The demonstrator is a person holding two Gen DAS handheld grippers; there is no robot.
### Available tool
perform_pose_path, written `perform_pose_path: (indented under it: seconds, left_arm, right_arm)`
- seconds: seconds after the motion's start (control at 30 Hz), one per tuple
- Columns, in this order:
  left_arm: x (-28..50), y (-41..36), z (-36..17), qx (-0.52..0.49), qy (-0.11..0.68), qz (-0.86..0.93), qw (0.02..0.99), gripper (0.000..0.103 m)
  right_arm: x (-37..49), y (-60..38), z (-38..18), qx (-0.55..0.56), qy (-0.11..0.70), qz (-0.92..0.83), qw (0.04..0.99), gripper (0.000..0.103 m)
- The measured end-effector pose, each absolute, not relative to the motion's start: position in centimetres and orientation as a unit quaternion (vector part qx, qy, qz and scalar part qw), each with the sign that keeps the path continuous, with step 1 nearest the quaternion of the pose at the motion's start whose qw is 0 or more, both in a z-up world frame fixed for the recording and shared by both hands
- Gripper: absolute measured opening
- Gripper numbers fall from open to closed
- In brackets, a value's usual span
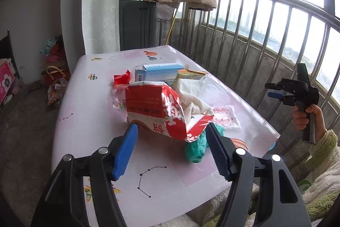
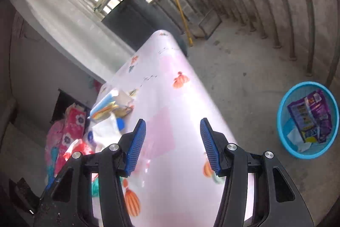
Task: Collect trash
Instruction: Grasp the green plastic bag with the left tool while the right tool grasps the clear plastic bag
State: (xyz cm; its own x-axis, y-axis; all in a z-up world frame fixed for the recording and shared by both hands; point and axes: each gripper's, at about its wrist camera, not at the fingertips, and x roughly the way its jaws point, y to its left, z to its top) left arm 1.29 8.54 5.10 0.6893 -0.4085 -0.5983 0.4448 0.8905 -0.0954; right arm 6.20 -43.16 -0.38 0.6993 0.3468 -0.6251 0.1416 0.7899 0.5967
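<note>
Your left tool (image 1: 171, 148) is hanging with its jaws apart and empty, just short of the crumpled red-and-white paper bag (image 1: 161, 110) that is lying on the pink patterned counter (image 1: 161, 173). The bag is sitting straight ahead of that tool, its long side running across the gap between the jaws, so I judge the left hand the nearer one for the next pick.

Beside the bag's near right corner a wadded teal plastic scrap (image 1: 196, 148) is resting against the right blue pad (image 1: 216, 150), and it could get pinched along with the bag. Behind the bag a white cloth-like wad (image 1: 191, 95), a clear plastic wrapper (image 1: 225, 115), a light blue cardboard box (image 1: 159, 71) and a red foil scrap (image 1: 122, 77) are crowding together.

Your right tool (image 2: 173, 145) is also standing open and empty, off the counter's right edge. Beyond it, on the floor, the round blue mesh basket (image 2: 282, 103) is holding a purple snack packet (image 2: 312, 116).
</note>
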Motion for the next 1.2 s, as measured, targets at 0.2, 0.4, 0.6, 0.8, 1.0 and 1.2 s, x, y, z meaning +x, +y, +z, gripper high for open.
perform_pose_path:
  seconds: [0.2,0.4,0.6,0.8,1.0,1.2]
  left_arm:
    - [1.5,6.2,2.1,0.016,0.337,-0.278,0.899,0.065]
    - [2.5,4.3,-0.2,0.03,0.359,-0.292,0.886,0.065]
    - [3.1,2.3,-2.1,0.074,0.373,-0.271,0.884,0.065]
    - [4.1,1.4,-3.4,0.091,0.384,-0.25,0.884,0.049]
    - [4.5,1.5,-3.6,0.083,0.389,-0.249,0.883,0.031]
    - [4.4,1.5,-3.6,0.076,0.391,-0.246,0.884,0.024]
  right_arm:
    - [6.4,-37.6,-2.3,0.316,0.453,0.107,0.827,0.051]
    - [6.3,-33.8,-2.7,0.331,0.496,0.115,0.794,0.047]
    - [6.0,-32.7,-2.6,0.343,0.509,0.112,0.782,0.042]
    - [6.9,-32.6,-3.3,0.352,0.513,0.109,0.775,0.036]
    - [7.7,-31.7,-3.5,0.341,0.518,0.108,0.777,0.03]
    - [8.2,-30.5,-3.5,0.307,0.527,0.096,0.787,0.017]
